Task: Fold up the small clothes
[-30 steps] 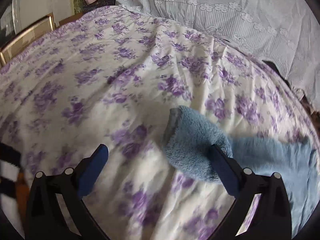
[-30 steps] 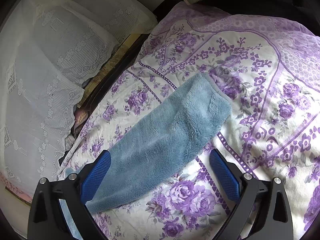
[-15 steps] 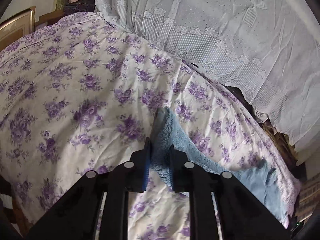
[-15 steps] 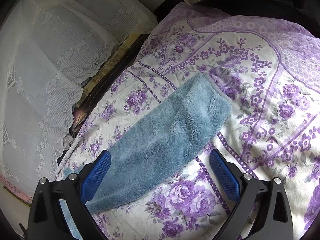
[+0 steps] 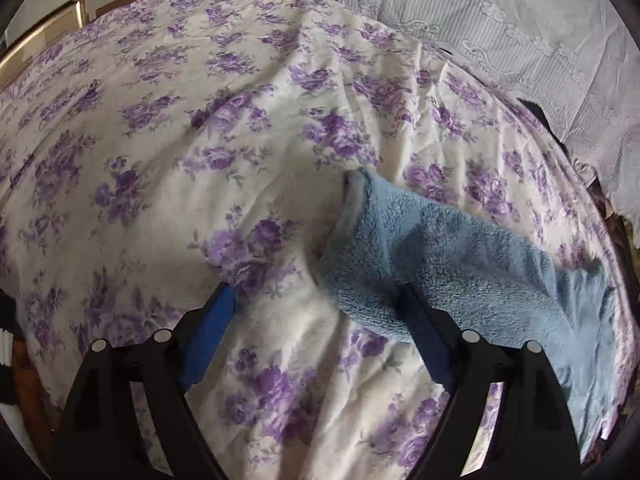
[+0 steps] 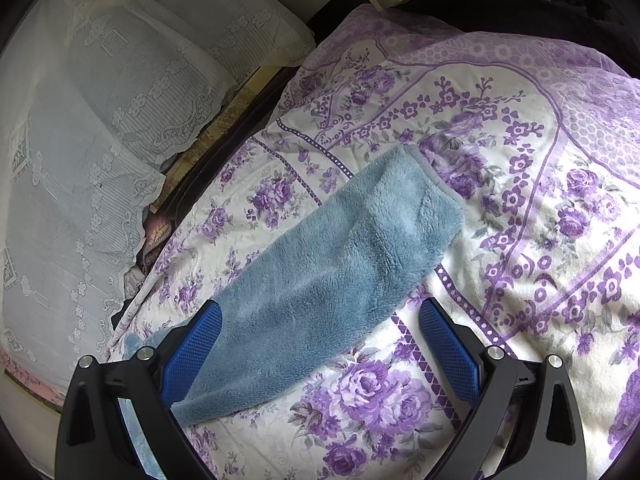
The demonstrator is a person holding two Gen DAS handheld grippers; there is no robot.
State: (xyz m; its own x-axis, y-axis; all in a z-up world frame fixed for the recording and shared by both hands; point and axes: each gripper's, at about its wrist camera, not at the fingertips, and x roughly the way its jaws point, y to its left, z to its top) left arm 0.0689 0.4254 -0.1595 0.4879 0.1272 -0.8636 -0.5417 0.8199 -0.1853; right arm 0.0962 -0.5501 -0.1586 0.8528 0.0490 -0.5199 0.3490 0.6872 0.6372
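Observation:
A fluffy blue cloth [image 5: 444, 260] lies folded into a long strip on the purple-flowered bedspread [image 5: 200, 140]. In the left wrist view my left gripper [image 5: 316, 320] is open, low over the bed; its right finger [image 5: 420, 328] rests at the cloth's near end, and the cloth's rounded end lies just ahead. In the right wrist view the same cloth [image 6: 328, 280] runs diagonally between the blue pads of my open right gripper [image 6: 320, 340], which hovers above its lower part and holds nothing.
A white lace cover [image 6: 92, 152] drapes furniture along the bed's side, with a dark gap [image 6: 224, 136] between it and the bed. A gilt frame [image 5: 44, 36] stands at the far left. The bedspread [image 6: 520, 200] stretches wide around the cloth.
Half a second ago my left gripper was shut on the cloth's end; now it is open and the end lies on the bed. The right gripper has stayed still.

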